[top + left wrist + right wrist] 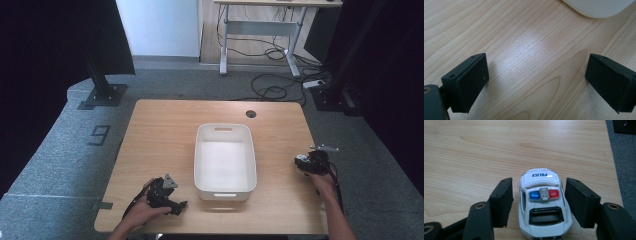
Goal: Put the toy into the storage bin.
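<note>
the right gripper straddled a white toy police car with blue and red roof lights near the wooden table's right edge — jaws apart, not clamped; the car's near end was cut off. the left gripper stood wide open over bare wood, a white plastic bin partly cropped.

Grey carpet floor, marked "9". Black curtains at both sides. Pale wall behind; desk with loose cables.
</note>
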Tool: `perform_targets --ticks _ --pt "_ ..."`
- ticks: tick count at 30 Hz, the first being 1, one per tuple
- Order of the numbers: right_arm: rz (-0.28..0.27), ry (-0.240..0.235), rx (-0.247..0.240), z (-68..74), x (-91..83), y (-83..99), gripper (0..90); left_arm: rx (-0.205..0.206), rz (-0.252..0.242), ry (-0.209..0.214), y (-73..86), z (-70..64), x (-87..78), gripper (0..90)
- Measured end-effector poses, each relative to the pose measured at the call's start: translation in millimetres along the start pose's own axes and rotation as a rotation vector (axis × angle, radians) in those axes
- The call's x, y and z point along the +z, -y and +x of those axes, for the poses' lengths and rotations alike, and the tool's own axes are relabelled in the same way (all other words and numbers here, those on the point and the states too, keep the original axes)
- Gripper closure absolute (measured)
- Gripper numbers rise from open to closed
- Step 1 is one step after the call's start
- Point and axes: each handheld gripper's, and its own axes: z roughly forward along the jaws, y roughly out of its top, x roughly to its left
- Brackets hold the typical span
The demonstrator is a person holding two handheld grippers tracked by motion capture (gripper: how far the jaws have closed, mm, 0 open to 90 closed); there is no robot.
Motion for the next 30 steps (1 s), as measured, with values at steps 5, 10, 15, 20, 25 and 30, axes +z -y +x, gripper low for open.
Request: perform_targets --ticks 5,10,15,20,25,30 --pt "0.01 0.024 -0.015 0.6 1.6 0.6 48.7 0.0 0.0 -0.001 0.2 -0.1 -0.2 5.3" --pt "0.014 0.025 -0.018 0.4 1.1 0.0 49.9 -0.003 0.0 0.0 0.6 -0.4 -0.4 5.3" --pt "0.026 0.023 0.0 -1.4 0.2 -1.2 50.1 -0.004 0.0 0.0 0.9 -0.5 -0.6 5.3" --pt "0.025 0.015 0.013 -3.0 -3.0 -2.3 50.2 -0.003 0.003 -0.003 1.3 -1.0 -1.2 5.5" --pt "0.01 0.002 0.016 -0.3 -8.5 -6.0 50.2 -0.001 0.003 -0.001 1.8 -0.9 -1.6 5.4" --pt "0.011 0.0 0.015 3.0 -11.2 -8.2 50.2 -0.001 0.004 -0.001 1.8 -0.8 -1.6 5.4"
